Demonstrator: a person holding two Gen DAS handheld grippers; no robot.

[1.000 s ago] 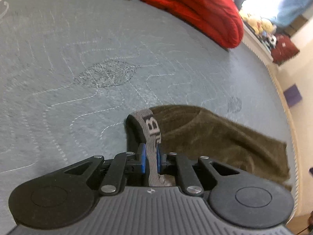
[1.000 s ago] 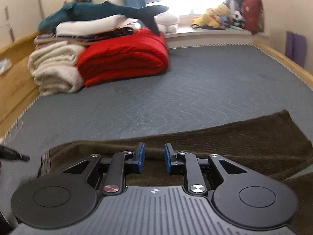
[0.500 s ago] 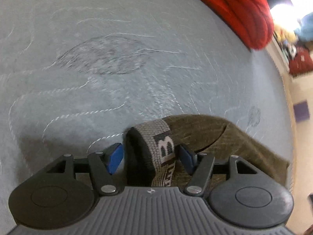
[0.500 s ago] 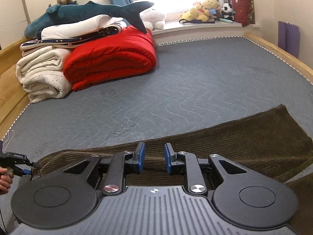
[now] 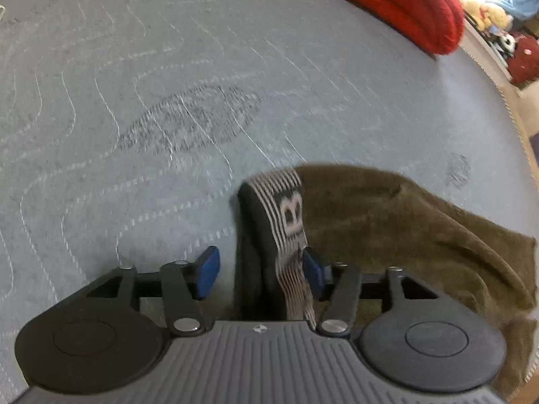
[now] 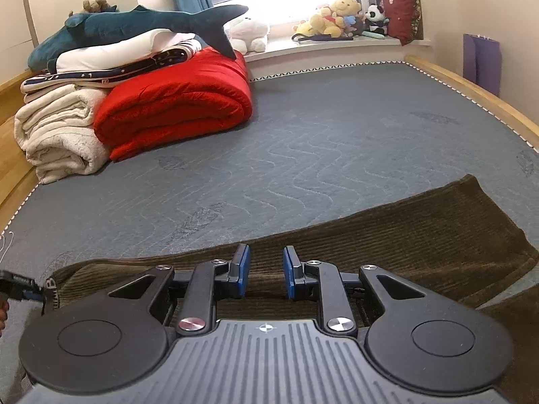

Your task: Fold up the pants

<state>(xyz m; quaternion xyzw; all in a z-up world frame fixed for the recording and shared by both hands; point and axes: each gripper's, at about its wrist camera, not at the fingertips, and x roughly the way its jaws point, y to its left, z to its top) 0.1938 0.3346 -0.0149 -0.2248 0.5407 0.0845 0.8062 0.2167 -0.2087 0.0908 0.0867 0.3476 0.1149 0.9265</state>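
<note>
Brown corduroy pants (image 6: pixel 387 235) lie stretched across the grey mattress (image 6: pixel 337 141). In the left wrist view the pants (image 5: pixel 387 222) run off to the right, and their grey striped waistband (image 5: pixel 286 215) stands up between the jaws of my left gripper (image 5: pixel 261 271). The jaws are open and the band rests against the right pad. My right gripper (image 6: pixel 266 276) is open and empty, hovering over the middle of the pants. The left gripper shows small at the left edge of the right wrist view (image 6: pixel 20 289), at the waistband end.
A folded red duvet (image 6: pixel 175 104), a rolled cream blanket (image 6: pixel 57 134), folded bedding and a plush shark (image 6: pixel 141 23) are stacked at the far left. Plush toys (image 6: pixel 337 13) line the windowsill. A wooden bed frame (image 6: pixel 471 91) borders the mattress on the right.
My left gripper has opened and let go of the waistband it was pinching a second ago. The right gripper has risen slightly and stayed open over the pants.
</note>
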